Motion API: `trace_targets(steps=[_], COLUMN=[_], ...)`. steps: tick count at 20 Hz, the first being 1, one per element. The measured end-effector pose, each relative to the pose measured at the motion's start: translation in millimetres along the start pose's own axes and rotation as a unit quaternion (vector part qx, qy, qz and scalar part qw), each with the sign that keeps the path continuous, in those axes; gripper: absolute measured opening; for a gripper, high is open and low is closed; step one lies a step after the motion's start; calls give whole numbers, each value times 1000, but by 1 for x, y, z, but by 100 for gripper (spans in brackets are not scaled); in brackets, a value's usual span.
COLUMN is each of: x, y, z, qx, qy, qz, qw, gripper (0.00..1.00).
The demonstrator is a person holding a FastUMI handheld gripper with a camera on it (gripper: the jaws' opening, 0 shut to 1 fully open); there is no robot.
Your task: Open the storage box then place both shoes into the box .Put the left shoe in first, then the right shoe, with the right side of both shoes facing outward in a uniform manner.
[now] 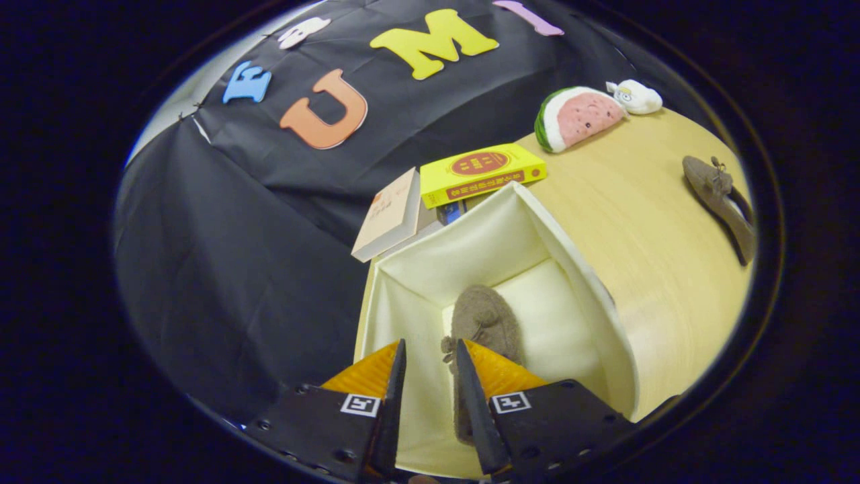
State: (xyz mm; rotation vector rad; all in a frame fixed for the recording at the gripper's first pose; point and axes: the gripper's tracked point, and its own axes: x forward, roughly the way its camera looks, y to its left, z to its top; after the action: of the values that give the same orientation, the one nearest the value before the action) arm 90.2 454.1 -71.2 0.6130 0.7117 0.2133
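Cream fabric lines the storage box (578, 282), which stands open on the near left part of a pale wood-grain table (658, 228), its walls rising around the gripper (430, 356). The gripper points down into the box with its fingers spread a little apart; nothing is pinched between them. A brown fuzzy shoe (485, 323) lies on the box floor, just ahead of the right finger and partly hidden behind it, touching that finger's inner edge as far as one can tell. Just beyond the far corner of the box sits a stack of books (480, 171), a yellow one on top and a pale one leaning at the left. Well to the right, on bare tabletop, lies the second brown shoe (719, 198). At the far edge rest a watermelon-slice plush (581, 117) and, just beside it, a small white plush toy (637, 96). Black cloth forms the booth wall (228, 269) behind and to the left.
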Motion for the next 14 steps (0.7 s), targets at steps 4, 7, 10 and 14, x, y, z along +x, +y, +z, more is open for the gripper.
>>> trace_targets(steps=[4,7,10,14], x=[-25,-54,-91,-140], y=[1,-1,-1,-42], z=[14,36,56,93], qx=[-114,-202,-247,-267], qy=[-35,-93,-131,-168], qz=[9,-3,7,-1], qw=[993,975,960,949], gripper=[78,90,95,96])
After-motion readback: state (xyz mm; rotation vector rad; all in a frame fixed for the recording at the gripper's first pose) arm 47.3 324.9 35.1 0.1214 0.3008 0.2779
